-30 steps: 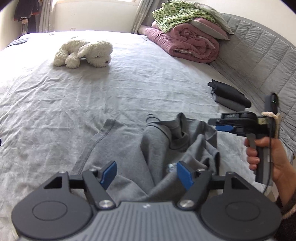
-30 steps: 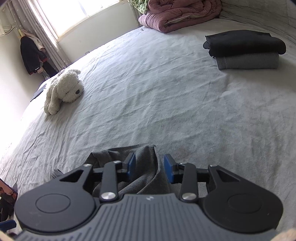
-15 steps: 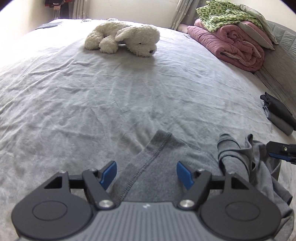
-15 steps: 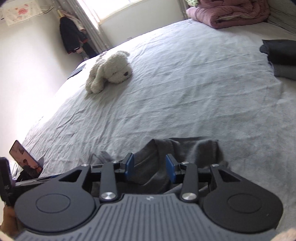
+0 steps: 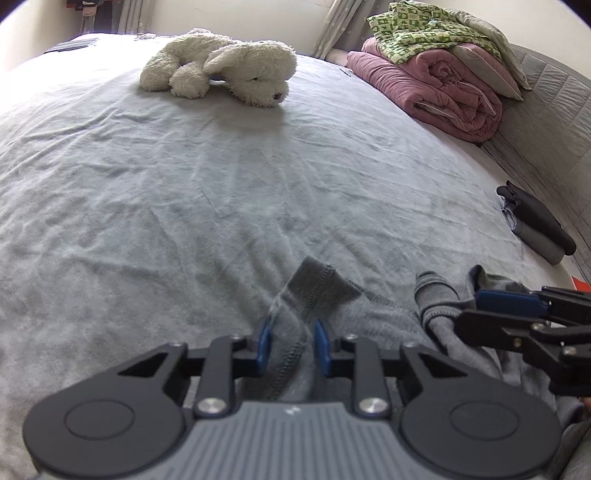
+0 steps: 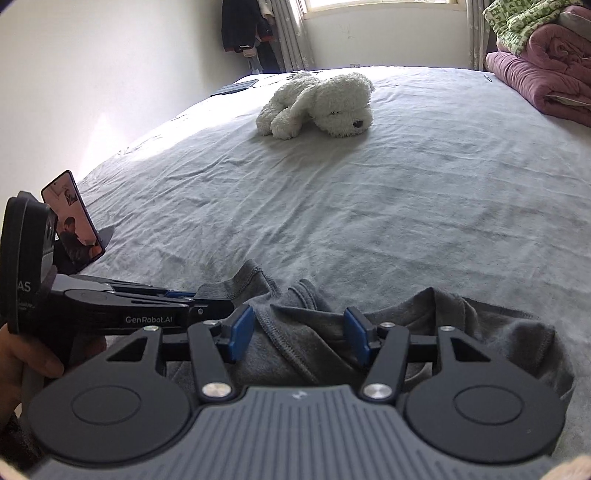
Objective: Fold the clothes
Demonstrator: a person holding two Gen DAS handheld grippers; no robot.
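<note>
Grey jersey, a crumpled sweatshirt (image 6: 424, 332), lies bunched at the bed's (image 5: 221, 184) near edge. The left claw (image 5: 291, 345) is clenched on a stitched hem; the right claw (image 6: 300, 334) hangs released over the rumpled middle. Spreading probably goes best by pulling that hem taut and flat.

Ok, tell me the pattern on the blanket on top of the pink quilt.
Green and white patchwork print on the blanket, clearest in the left wrist view.
</note>
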